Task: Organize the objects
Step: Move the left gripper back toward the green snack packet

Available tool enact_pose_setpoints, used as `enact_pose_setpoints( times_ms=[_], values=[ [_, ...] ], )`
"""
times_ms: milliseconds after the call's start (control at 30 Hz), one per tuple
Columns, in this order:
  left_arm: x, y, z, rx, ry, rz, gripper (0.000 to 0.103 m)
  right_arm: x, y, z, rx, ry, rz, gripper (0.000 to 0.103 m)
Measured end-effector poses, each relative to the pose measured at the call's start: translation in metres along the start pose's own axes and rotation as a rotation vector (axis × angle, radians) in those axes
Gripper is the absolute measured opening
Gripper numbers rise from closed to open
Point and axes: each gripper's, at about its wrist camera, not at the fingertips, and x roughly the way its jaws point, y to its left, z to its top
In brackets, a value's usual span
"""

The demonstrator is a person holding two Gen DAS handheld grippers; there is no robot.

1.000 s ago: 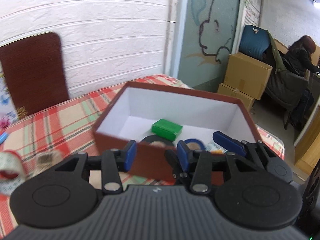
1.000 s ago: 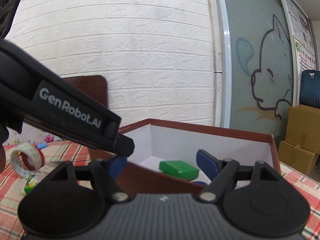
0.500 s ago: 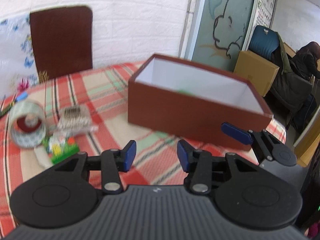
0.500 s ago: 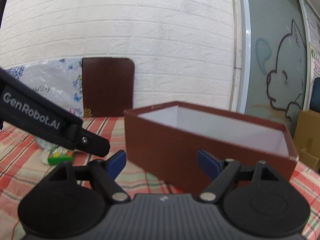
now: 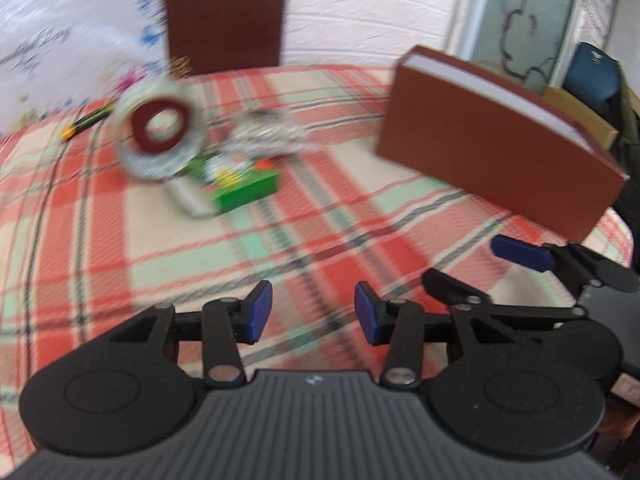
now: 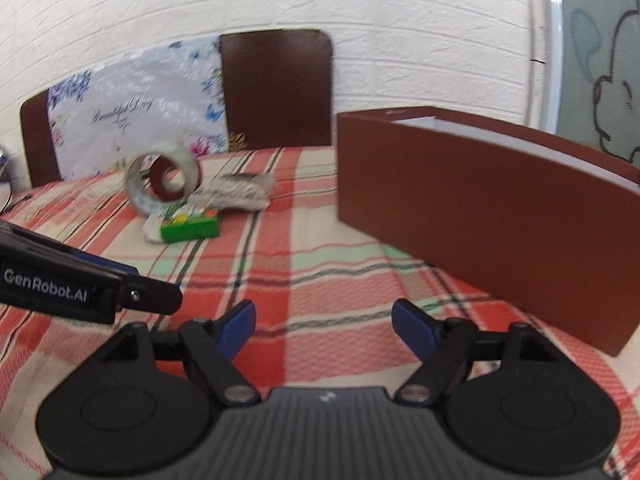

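A brown box [image 5: 492, 148] with a white inside stands on the plaid tablecloth at the right; it also shows in the right wrist view [image 6: 480, 208]. A roll of clear tape [image 5: 160, 132] with a red core stands on edge at the left, next to a green packet [image 5: 240, 188] and a silvery wrapped packet [image 5: 264, 136]. The same tape [image 6: 164, 182], green packet [image 6: 190, 228] and silvery packet [image 6: 236, 192] show in the right wrist view. My left gripper [image 5: 314, 316] is open and empty above the cloth. My right gripper [image 6: 324, 326] is open and empty.
A pencil [image 5: 86, 122] lies at the far left of the table. A brown chair back [image 6: 276, 88] and a flowered plastic bag [image 6: 132, 120] stand behind the table against the white brick wall. Cardboard boxes [image 5: 580, 116] are beyond the brown box.
Both grippers have drawn back from over the brown box and swung left. The tape roll and packets have come into view ahead; the box now sits to the right.
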Motion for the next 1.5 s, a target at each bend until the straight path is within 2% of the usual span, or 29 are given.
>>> enact_pose_setpoints(
  times_ms=[100,333,467,633,733,900,1033,1167,1267,1333,1500],
  values=[
    [-0.003,0.021,-0.011,-0.040,0.001,0.045,0.048,0.004,0.015,-0.003,-0.050,0.027,0.007,0.078],
    [-0.019,0.065,-0.023,-0.090,-0.064,0.123,0.048,0.006,0.029,-0.004,-0.098,0.057,0.002,0.078],
    [-0.023,0.094,-0.024,-0.109,-0.087,0.214,0.048,0.007,0.040,-0.003,-0.119,0.069,0.003,0.078],
    [-0.030,0.132,-0.028,-0.139,-0.116,0.297,0.048,0.010,0.059,0.000,-0.134,0.086,0.034,0.078],
    [-0.034,0.150,-0.034,-0.147,-0.144,0.339,0.052,0.015,0.074,0.003,-0.140,0.102,0.068,0.078],
    [-0.041,0.163,-0.044,-0.165,-0.197,0.329,0.054,0.022,0.097,0.007,-0.166,0.109,0.087,0.078],
    [-0.040,0.160,-0.045,-0.154,-0.212,0.329,0.055,0.023,0.107,0.007,-0.172,0.107,0.086,0.079],
    [-0.040,0.165,-0.047,-0.173,-0.224,0.297,0.058,0.030,0.115,0.011,-0.167,0.110,0.091,0.082],
    [-0.041,0.166,-0.048,-0.179,-0.231,0.281,0.061,0.041,0.121,0.017,-0.157,0.116,0.106,0.087],
    [-0.040,0.167,-0.048,-0.182,-0.233,0.275,0.062,0.050,0.128,0.020,-0.163,0.115,0.116,0.095],
    [-0.040,0.166,-0.048,-0.179,-0.233,0.269,0.064,0.079,0.145,0.036,-0.169,0.120,0.148,0.102]
  ],
)
